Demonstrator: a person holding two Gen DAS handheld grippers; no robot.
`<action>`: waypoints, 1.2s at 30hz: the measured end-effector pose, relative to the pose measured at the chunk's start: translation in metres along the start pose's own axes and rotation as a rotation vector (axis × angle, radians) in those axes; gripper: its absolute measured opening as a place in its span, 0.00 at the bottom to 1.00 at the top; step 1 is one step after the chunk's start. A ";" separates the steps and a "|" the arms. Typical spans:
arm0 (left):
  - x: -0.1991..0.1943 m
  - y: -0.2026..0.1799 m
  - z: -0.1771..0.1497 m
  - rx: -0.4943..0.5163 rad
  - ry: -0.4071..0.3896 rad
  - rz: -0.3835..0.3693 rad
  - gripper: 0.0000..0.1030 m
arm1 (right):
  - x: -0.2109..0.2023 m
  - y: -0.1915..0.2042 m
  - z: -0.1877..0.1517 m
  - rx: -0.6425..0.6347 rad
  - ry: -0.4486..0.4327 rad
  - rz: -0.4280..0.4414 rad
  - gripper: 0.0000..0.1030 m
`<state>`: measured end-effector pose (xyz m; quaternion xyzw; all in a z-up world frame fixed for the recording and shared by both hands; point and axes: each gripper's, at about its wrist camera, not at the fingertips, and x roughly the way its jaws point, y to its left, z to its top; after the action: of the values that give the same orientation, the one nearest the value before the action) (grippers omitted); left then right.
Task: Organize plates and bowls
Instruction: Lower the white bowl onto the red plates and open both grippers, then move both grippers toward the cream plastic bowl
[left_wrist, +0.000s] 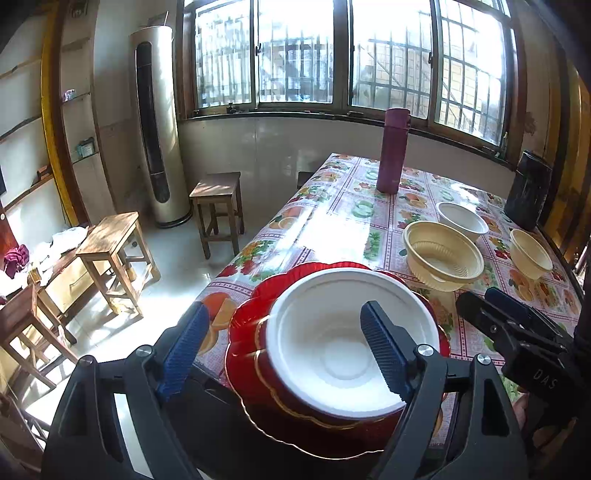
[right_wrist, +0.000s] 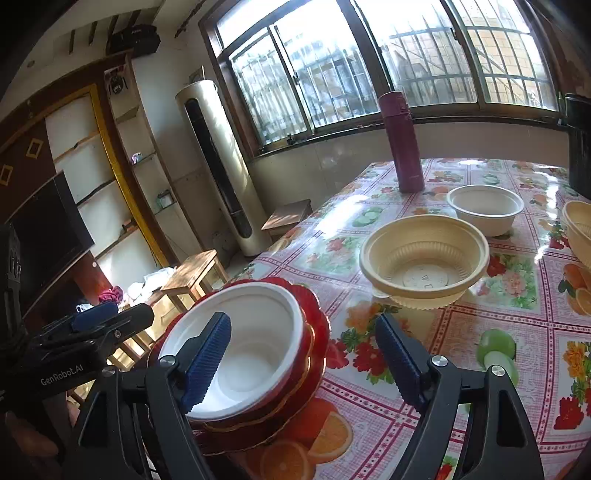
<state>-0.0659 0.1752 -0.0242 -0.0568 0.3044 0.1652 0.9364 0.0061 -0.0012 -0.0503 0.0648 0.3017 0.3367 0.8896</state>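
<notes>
Sunlight from a barred window falls across a tabletop covered with a fruit-and-flower oilcloth. At its near corner sits a stack: a white bowl nested in a red bowl with a gold rim, and that on a scalloped red plate, part of which overhangs the tabletop's near edge.

The left tongs stand open around the stack, one blue pad outside it on the left, the other over the white bowl's inside; neither visibly presses on anything. The right tongs are open too, one pad over the white bowl's inside, the other above bare oilcloth to the right of the stack, holding nothing.

Farther in, toward the middle of the tabletop, a cream ribbed bowl sits upright. Beyond it stands a plain white bowl, and toward the right edge another cream bowl. A maroon flask stands upright near the far edge, and a dark container at the far right corner.

Past the tabletop stand wooden stools and a tall tower air conditioner against the wall.
</notes>
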 end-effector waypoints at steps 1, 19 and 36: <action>-0.001 -0.004 0.002 0.005 -0.008 -0.007 0.83 | -0.006 -0.007 0.002 0.013 -0.016 -0.002 0.81; 0.001 -0.115 0.022 0.126 -0.011 -0.138 1.00 | -0.093 -0.141 0.017 0.228 -0.206 -0.138 0.93; 0.004 -0.194 0.017 0.341 -0.029 -0.089 1.00 | -0.112 -0.195 0.015 0.437 -0.234 -0.104 0.95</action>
<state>0.0135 -0.0019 -0.0115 0.0916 0.3116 0.0702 0.9432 0.0578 -0.2199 -0.0453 0.2783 0.2654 0.2076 0.8995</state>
